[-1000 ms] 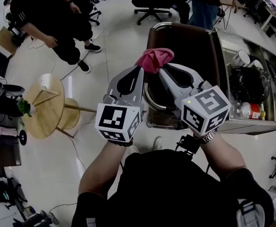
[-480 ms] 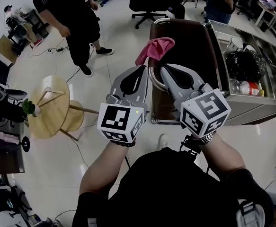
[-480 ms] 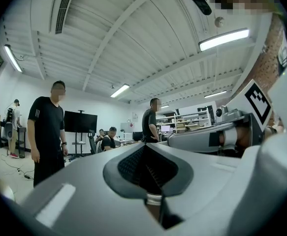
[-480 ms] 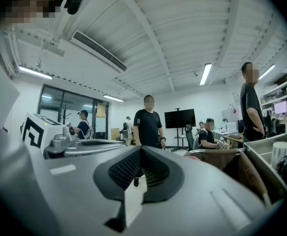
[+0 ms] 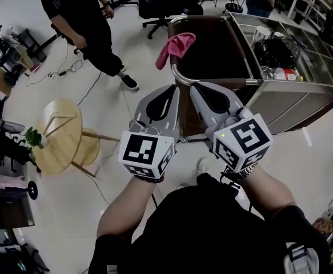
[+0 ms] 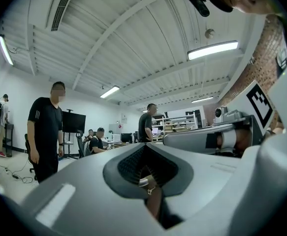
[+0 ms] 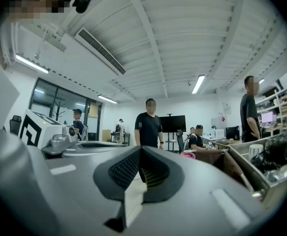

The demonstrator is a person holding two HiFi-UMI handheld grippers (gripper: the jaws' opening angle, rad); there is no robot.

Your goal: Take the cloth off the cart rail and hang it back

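Head view: the cloth (image 5: 174,47) hangs draped over the cart rail (image 5: 173,72), so our left tongs (image 5: 172,91) and right tongs (image 5: 197,89) sit closed, empty.

left gripper (image 5: 170,91) jaws together | right gripper (image 5: 196,89) jaws together (empty, side by side)

Left gripper (image 5: 172,93) and right gripper (image 5: 197,90) had matt grey moulded shells, each with a black oval inset. In both gripper views the jaw faces carried black ribbed pads (image 6: 131,163) around a diamond-shaped recess. Each gripper ended in a white cube, the left cube (image 5: 147,152) and the right cube (image 5: 243,142), printed with black square markers. A small green light showed on the right cube. The person wore a black short-sleeved top (image 5: 206,227), a dark bead bracelet (image 5: 147,177) on the left wrist and a metal-link band (image 5: 241,172) on the right.
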